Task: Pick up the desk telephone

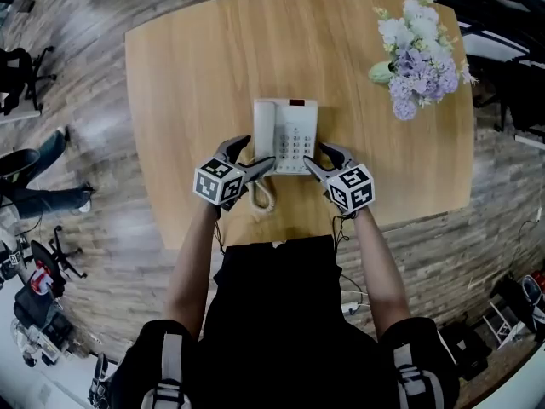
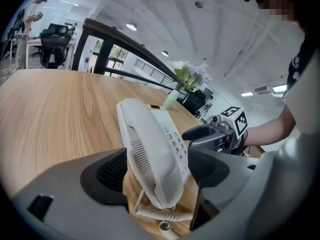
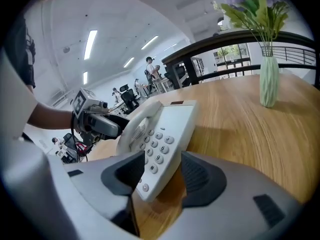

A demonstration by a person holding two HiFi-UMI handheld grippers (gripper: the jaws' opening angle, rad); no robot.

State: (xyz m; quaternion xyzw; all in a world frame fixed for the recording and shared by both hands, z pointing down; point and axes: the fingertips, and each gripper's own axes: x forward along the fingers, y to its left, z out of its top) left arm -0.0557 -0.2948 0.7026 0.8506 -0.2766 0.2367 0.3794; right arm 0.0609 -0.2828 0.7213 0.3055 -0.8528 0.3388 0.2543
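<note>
**Head view.** Wooden table [image 1: 196, 66], light top. Desk telephone [image 1: 295, 135], white, flat on the table near its middle, toward the person's edge. The handset [image 1: 264, 130] is on the telephone's left side, and the coiled cord [image 1: 262, 196] trails toward the person. Left gripper [image 1: 260, 150] at the telephone's near left corner, right gripper [image 1: 313, 154] at its near right corner. Flowers [image 1: 417, 54], white and lilac, at the far right corner, well apart from the telephone.

**Left gripper view.** Jaws spread wide. The near end of the handset stands between the two dark pads, and neither pad is seen pressing on it. The cord lies below the handset, and the right gripper is beyond the telephone.

**Right gripper view.** Jaws spread wide. The near corner of the keypad [image 3: 157, 141] is between the pads, with bare wood showing between the telephone and the right-hand pad. Vase [image 3: 268, 84], pale green, upright on the table beyond
</note>
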